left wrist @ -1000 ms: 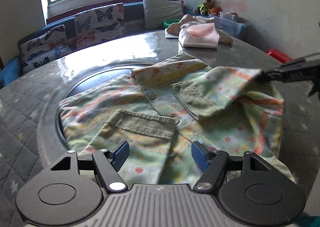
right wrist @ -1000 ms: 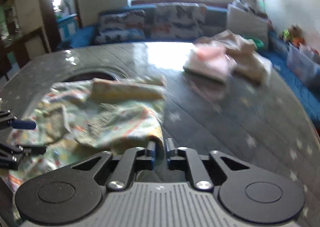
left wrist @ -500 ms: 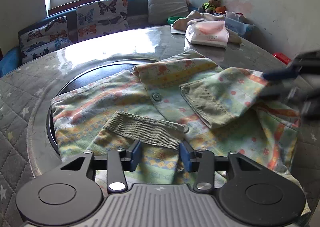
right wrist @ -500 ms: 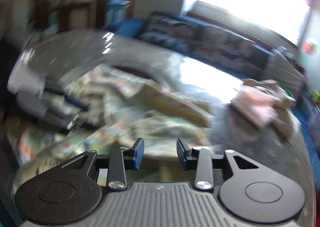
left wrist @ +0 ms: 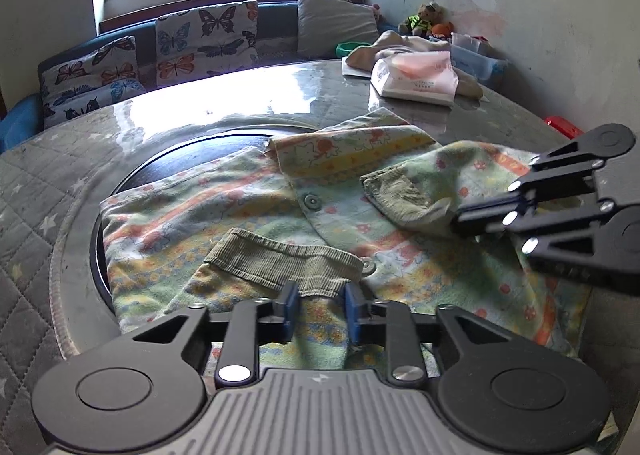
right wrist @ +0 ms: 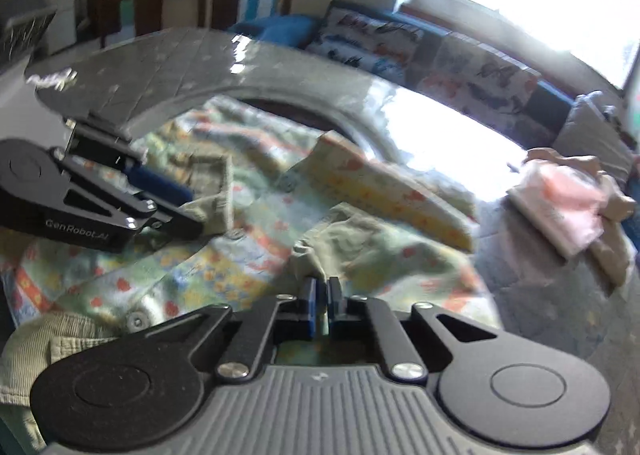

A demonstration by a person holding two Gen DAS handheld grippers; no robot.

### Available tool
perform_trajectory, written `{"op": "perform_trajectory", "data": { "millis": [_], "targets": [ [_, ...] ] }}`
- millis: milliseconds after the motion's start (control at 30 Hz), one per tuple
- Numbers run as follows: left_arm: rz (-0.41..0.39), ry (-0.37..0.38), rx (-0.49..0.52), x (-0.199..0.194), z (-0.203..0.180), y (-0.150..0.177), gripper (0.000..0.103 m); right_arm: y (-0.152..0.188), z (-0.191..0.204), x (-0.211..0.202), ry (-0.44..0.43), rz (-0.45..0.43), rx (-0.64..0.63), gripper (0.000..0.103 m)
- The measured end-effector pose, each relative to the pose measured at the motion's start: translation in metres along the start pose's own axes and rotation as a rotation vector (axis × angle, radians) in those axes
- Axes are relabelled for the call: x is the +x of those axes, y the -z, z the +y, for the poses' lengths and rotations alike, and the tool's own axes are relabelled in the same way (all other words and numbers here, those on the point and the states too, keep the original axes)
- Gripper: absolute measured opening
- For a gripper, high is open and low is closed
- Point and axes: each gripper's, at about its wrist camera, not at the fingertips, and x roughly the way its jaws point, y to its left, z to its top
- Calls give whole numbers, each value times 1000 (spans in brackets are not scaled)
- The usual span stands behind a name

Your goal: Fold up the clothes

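A child's pastel patterned jacket (left wrist: 256,211) lies spread, front up, on the round table (left wrist: 80,159). Its near sleeve, with a green corduroy cuff (left wrist: 288,263), runs between the pads of my left gripper (left wrist: 320,309). Those jaws are closing with a gap still showing. The other sleeve is folded in over the chest, and its cuff (left wrist: 404,195) is pinched at the edge by my right gripper (left wrist: 460,219), which is shut. In the right wrist view that cuff (right wrist: 320,251) bunches just ahead of the right gripper (right wrist: 320,303), and the left gripper (right wrist: 192,211) reaches in from the left.
A pink tissue pack (left wrist: 416,81) and a heap of beige clothes (left wrist: 392,45) sit at the table's far right. A dark round inset (left wrist: 180,159) shows under the jacket. A bench with butterfly cushions (left wrist: 204,35) runs along the window wall. A red object (left wrist: 562,127) lies beyond the right edge.
My left jaws have narrowed around the near sleeve. My right gripper swung in from the right, rolled, opened briefly and shut on the folded sleeve's cuff.
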Motion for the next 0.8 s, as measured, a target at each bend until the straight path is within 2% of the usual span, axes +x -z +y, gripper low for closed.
{"op": "perform_trajectory", "data": {
  "millis": [67,200,367,533,633,800],
  "targets": [
    [-8,6,-27,-3,4,0,14,0,-12,-13,23,-37,44,3],
    [-48,11,-95,-16,15,-1,12,2,-41,-40,78,-104,152,2],
    [-118,-23,-163,-48,33,-1,11,17,-88,-79,216,-162,270,2],
    [-190,-84,-255,-88,63,6,11,54,-132,-109,358,-162,399,2],
    [-229,-140,-299,-112,79,16,11,80,-151,-121,434,-134,469,2],
    [-276,-246,-387,-151,107,40,11,120,-167,-130,507,-79,560,2]
  ]
}}
